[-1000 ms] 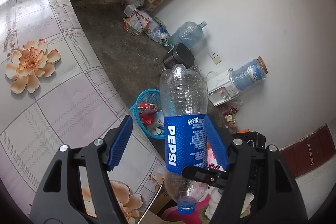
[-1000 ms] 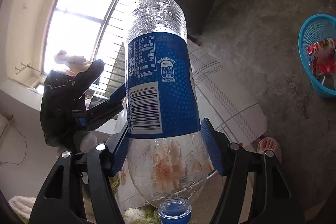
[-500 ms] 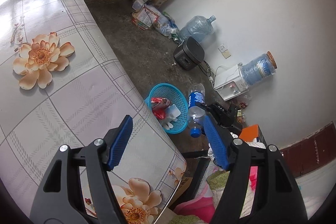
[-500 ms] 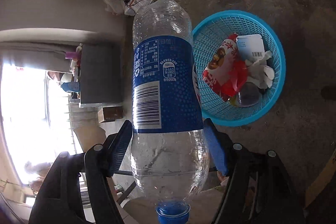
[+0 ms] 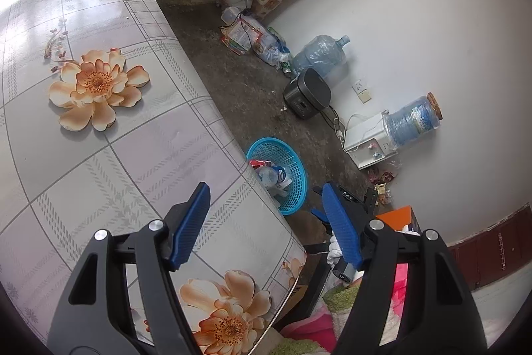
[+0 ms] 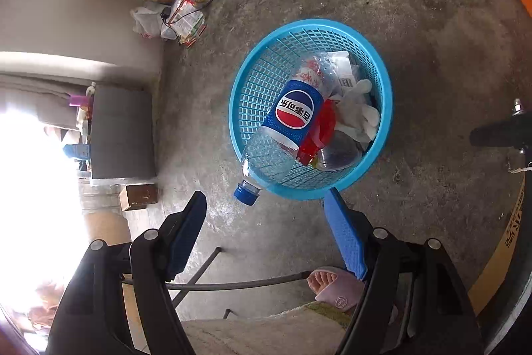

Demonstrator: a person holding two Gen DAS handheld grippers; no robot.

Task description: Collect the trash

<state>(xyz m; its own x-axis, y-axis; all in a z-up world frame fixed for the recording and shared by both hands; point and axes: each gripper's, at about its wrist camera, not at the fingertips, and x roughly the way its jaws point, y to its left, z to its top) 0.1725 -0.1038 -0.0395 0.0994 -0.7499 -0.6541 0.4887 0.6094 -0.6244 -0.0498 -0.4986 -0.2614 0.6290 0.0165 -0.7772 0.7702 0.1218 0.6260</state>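
The right hand-held gripper [image 6: 266, 235] hangs above the concrete floor [image 6: 415, 22] with its blue fingers [image 6: 345, 242] spread apart, and nothing is between them; its jaws have just been opening. Just beyond the fingertips the Pepsi bottle [image 6: 292, 115] lies in the blue basket [image 6: 382, 82], tilted, with its blue cap [image 6: 245, 195] sticking out over the near rim. Beside the bottle in the basket there are a red wrapper [image 6: 319, 128] and white crumpled paper [image 6: 359, 112]. The left hand-held gripper [image 5: 266, 225] is also spread and empty, over the near edge of the table [image 5: 99, 155], which has a flower-pattern cloth. From this view the basket stands on the floor just beyond the table edge.
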